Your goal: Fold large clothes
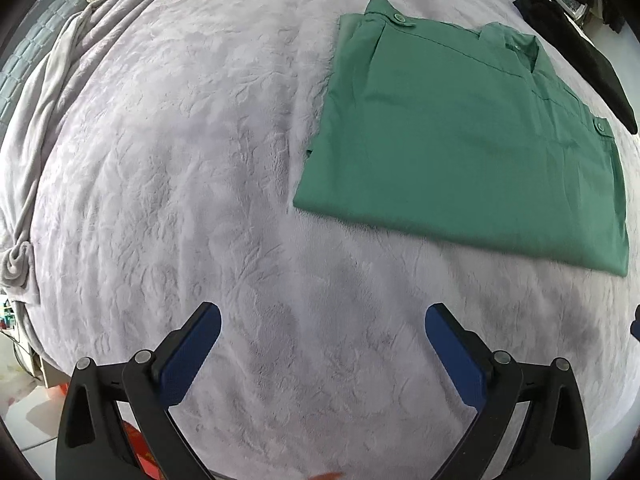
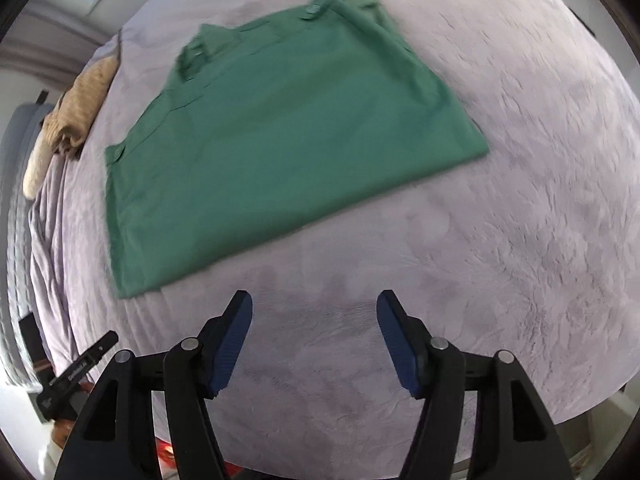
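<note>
Left gripper (image 1: pixel 322 330): jaws wide apart, nothing between them, only blanket (image 1: pixel 180 160) below. Green shirt (image 1: pixel 460 140) lies folded flat ahead and to the right of its jaws. Right gripper (image 2: pixel 314 318): jaws parted, empty; shirt ahead-left, apart from both pads. Risk: 1 careless regrasp near the lower edge could drag the top layer and undo the fold.

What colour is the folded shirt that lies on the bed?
The folded shirt is plain green with matching green buttons; the left wrist view shows it most sharply.
</note>
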`<state>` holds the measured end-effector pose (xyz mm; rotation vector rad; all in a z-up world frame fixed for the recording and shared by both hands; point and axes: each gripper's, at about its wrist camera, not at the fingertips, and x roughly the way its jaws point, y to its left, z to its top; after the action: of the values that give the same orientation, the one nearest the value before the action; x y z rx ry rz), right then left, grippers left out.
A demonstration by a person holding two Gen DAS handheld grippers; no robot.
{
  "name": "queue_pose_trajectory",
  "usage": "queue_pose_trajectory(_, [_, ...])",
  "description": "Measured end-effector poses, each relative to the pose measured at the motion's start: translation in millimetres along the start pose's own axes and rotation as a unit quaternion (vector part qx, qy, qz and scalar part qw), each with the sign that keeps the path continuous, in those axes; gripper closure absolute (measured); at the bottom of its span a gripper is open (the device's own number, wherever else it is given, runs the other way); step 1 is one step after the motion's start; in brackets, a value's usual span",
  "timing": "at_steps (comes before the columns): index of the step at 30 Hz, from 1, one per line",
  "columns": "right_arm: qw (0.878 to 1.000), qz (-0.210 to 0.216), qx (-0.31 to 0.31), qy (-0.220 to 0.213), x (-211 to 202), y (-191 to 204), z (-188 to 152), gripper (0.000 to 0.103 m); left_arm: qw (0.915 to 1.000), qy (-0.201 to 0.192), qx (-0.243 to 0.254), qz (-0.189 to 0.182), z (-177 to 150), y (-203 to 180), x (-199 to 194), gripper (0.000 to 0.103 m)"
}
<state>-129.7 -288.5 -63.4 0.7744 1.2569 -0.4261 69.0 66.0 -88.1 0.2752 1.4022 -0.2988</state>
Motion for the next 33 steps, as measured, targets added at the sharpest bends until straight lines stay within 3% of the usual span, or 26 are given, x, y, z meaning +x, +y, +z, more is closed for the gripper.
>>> queue_pose_trajectory(3, [1.000,0.006,-0.012,0.003,-3.5,12.4,-3.0,0.034,1.0000,0.001,0.003,-0.007,-3.9,1.2,-3.3,0.001])
queue_pose_trajectory(6, [1.000,0.013,-0.021,0.002,-6.0,21.7,-6.2,0.019,0.9999,0.001,0.008,-0.011,-9.9,3.9,-8.6,0.001])
queue_pose_trajectory(9, [0.999,0.018,-0.031,-0.003,-8.3,33.7,-10.0,0.015,0.9998,-0.006,0.015,-0.013,-14.6,6.4,-16.5,0.001])
queue_pose_trajectory(10, [0.999,0.018,-0.032,-0.004,-8.6,35.5,-11.1,0.004,0.9997,-0.008,0.018,-0.013,-15.3,7.1,-18.9,0.001])
queue_pose_trajectory(11, [0.999,0.021,-0.034,-0.009,-9.2,38.4,-12.1,0.001,0.9996,-0.010,0.021,-0.012,-16.4,7.2,-21.4,0.001])
queue_pose_trajectory(16, [0.999,0.025,-0.039,0.003,-4.5,51.5,-14.5,0.000,0.9994,-0.014,0.029,-0.014,-18.6,9.5,-24.7,0.001])
queue_pose_trajectory(26, [0.996,0.040,-0.003,0.080,23.8,58.4,-31.2,0.000,0.9993,-0.013,0.026,-0.023,-16.4,17.4,-23.3,0.001])
queue_pose_trajectory(33, [0.995,0.036,0.012,0.097,29.8,55.5,-36.1,0.000,0.9994,-0.005,0.014,-0.032,-13.3,24.8,-14.1,0.001])
